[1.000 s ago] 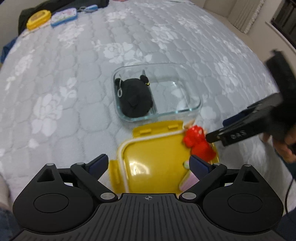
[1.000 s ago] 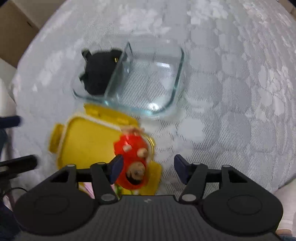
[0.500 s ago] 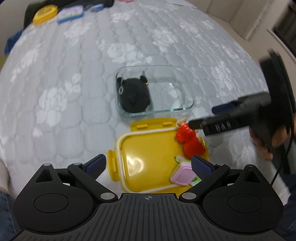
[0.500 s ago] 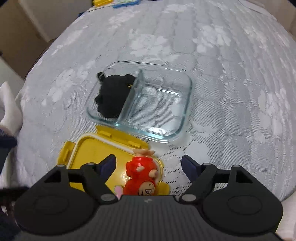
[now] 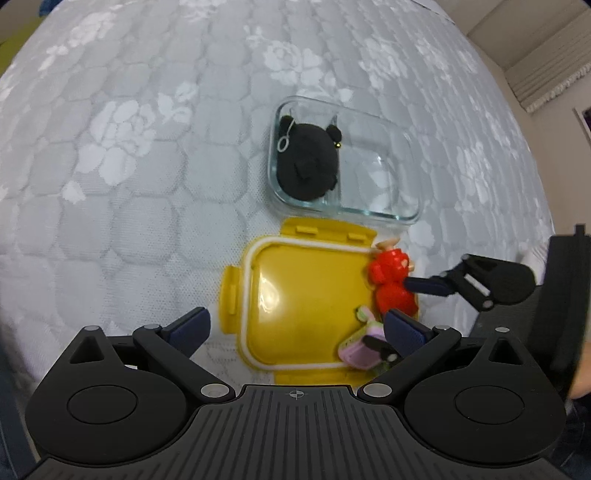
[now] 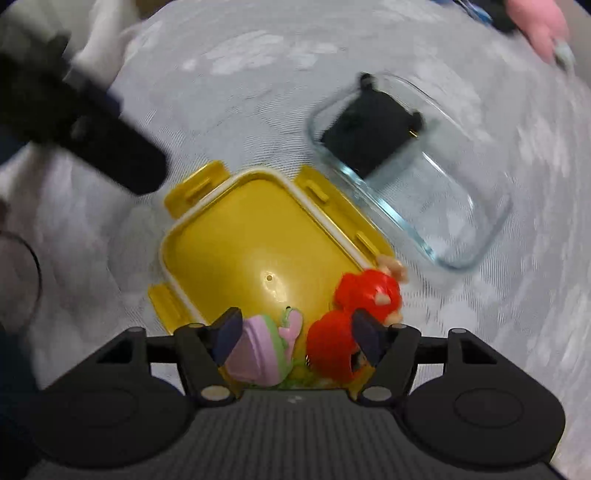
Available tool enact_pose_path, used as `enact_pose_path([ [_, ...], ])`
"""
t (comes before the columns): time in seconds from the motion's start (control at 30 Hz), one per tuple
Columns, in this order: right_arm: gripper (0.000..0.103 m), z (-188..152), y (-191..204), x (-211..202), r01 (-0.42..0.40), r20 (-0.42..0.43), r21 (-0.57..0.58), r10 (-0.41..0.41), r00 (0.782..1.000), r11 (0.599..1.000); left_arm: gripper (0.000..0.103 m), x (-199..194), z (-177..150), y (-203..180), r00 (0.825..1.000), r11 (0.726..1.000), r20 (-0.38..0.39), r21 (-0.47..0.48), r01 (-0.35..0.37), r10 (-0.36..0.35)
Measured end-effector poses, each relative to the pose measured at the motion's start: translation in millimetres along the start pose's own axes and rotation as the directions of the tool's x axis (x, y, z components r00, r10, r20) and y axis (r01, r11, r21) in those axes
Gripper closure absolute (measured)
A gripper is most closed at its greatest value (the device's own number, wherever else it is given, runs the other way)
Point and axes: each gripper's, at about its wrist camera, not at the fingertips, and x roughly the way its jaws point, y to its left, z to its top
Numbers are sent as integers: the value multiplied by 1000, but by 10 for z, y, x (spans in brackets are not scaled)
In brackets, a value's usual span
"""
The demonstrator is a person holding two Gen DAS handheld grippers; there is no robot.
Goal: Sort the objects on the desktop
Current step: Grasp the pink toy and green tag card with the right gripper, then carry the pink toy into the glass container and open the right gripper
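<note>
A yellow lid (image 5: 303, 295) lies on the quilt in front of a two-compartment glass dish (image 5: 380, 173). The dish's left compartment holds a black plush (image 5: 306, 166). A red figure (image 5: 391, 284) and a pink-and-green toy (image 5: 364, 350) lie on the lid's right edge. My left gripper (image 5: 295, 328) hovers over the lid, jaws opening, with nothing gripped. My right gripper (image 6: 297, 334) points down over both toys, jaws closing. The pink toy (image 6: 258, 347) and red figure (image 6: 354, 314) lie between its pads, and I see no press on either.
A grey-white flowered quilt (image 5: 147, 147) covers the whole surface. The dish (image 6: 424, 177) touches the lid's far edge. A pink object (image 6: 535, 29) lies far off on the quilt. A person's hand (image 5: 581, 380) shows at the right edge. A wall and curtain stand beyond the quilt.
My right gripper has rolled and swung from beside the red figure to above both toys. My left gripper has shifted and rolled, and its jaws stand wider. The toys stay on the lid.
</note>
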Motion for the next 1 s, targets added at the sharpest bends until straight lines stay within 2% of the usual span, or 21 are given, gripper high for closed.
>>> enact_pose_path([
  [0.13, 29, 39, 41, 71, -13, -3, -35, 13, 1000, 999, 0, -11, 52, 118, 1000, 998, 2, -56, 10, -10],
  [0.2, 31, 64, 20, 98, -73, -19, -11, 72, 997, 997, 0, -8, 78, 180, 1000, 997, 7, -82, 7, -7],
  [0.3, 32, 59, -31, 159, -176, -62, 62, 179, 982, 983, 0, 22, 100, 244, 1000, 995, 1, -103, -2, 2],
  [0.33, 35, 41, -36, 189, -184, -78, 72, 189, 979, 980, 0, 37, 103, 257, 1000, 994, -5, -106, -3, 3],
  [0.37, 42, 20, -41, 217, -179, -98, 75, 186, 978, 981, 0, 53, 103, 265, 1000, 994, -13, -108, -1, 0],
  [0.4, 57, -1, -45, 245, -171, -120, 77, 179, 977, 982, 0, 69, 107, 271, 1000, 994, -21, -110, 2, -4],
  [0.47, 61, -22, -98, 242, -172, -122, 119, 186, 975, 978, 0, 99, 102, 270, 999, 994, -39, -108, 9, -13],
  [0.5, 67, -17, -147, 220, -178, -120, 156, 198, 973, 972, 0, 110, 98, 261, 999, 995, -46, -103, 11, -16],
  [0.6, 70, 24, -359, 51, -221, -43, 256, 240, 970, 941, 0, 122, 95, 239, 999, 996, -51, -89, 12, -16],
  [0.7, 72, 62, -552, -245, -234, 73, 298, 223, 972, 925, 0, 137, 110, 230, 999, 996, -49, -91, 5, -9],
  [0.8, 72, 76, -740, -510, -246, 179, 344, 194, 965, 906, 0, 176, 133, 227, 998, 995, -55, -104, -4, -2],
  [0.9, 72, 106, -926, -745, -245, 269, 384, 146, 952, 890, 0, 246, 137, 201, 997, 995, -78, -104, -11, 3],
  [1.0, 72, 127, -1125, -959, -260, 359, 433, 100, 928, 863, 0, 312, 133, 168, 994, 995, -110, -100, -5, -6],
])
